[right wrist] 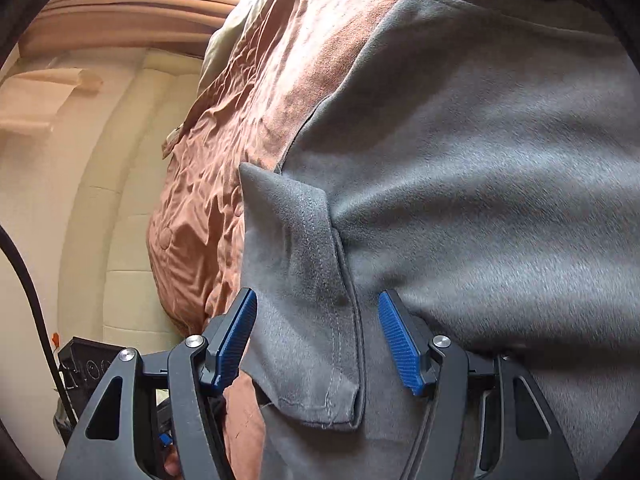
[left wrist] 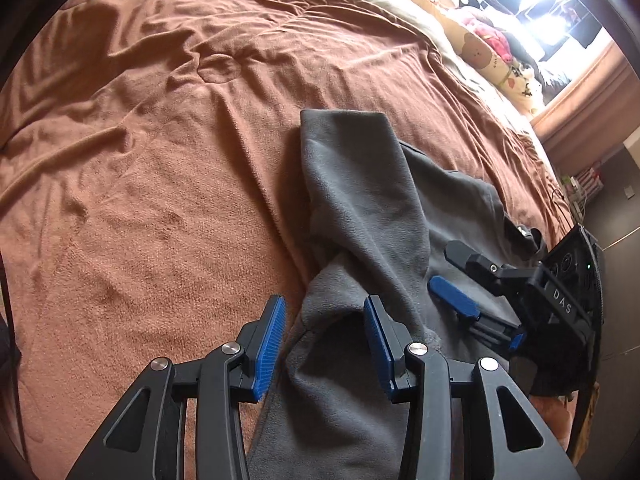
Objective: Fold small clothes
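Both grippers, left (left wrist: 325, 344) and right "DAS" (left wrist: 448, 280), agape over grey garment (left wrist: 360, 208).

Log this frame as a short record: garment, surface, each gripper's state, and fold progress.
garment: grey fleece garment, rumpled, one part lying across the rest
surface: brown bedspread
left gripper: open, jaws either side of a raised fold of the garment
right gripper: open, jaws either side of a stitched hem edge
background: patterned pillows at the far end of the bed
fold progress: not neatly folded yet; nothing gripped
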A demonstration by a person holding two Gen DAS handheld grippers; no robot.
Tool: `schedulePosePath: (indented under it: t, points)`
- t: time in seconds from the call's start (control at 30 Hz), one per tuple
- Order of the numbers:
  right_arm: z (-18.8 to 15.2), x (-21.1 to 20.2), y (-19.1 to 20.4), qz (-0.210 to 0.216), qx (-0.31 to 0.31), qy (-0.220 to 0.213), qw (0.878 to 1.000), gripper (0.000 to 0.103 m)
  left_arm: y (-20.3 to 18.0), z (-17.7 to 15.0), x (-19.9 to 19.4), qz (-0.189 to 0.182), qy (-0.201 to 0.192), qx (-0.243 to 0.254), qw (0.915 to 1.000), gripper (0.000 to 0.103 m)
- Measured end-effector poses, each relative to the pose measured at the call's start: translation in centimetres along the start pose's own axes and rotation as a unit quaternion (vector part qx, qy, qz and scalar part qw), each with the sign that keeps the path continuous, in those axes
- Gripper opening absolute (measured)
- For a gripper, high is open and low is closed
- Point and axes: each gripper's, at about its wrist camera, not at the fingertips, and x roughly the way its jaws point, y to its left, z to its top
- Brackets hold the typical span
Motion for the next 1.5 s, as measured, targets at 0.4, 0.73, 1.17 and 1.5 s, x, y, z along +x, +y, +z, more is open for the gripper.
schedulePosePath:
  t: [0.4, 0.73, 1.17, 1.5]
  points:
    - [2.9, 3.5, 2.3, -0.026, -0.093, 0.031, 0.995, 0.059, 0.8, -1.5, 0.6, 0.021, 0.01, 0.023, 0.9995, 0.043]
    - [4.7, 5.4, 4.3, -0.07, -0.108, 0.034, 0.991, 0.007, -0.2, -1.9, 2.9, 0.08, 0.018, 0.053, 0.9952, 0.017]
    - [-0.3, -3.5, 5.7, -0.089, -0.132, -0.031, 0.987, 0.004, -0.5, -2.0, 2.6, 0.093, 0.02, 0.07, 0.993, 0.011]
    - [1.5, -3.7, -0.1, -0.04, -0.02, -0.005, 0.999, 0.062, -0.4, -2.0, 2.3, 0.092, 0.02, 0.069, 0.9931, 0.011]
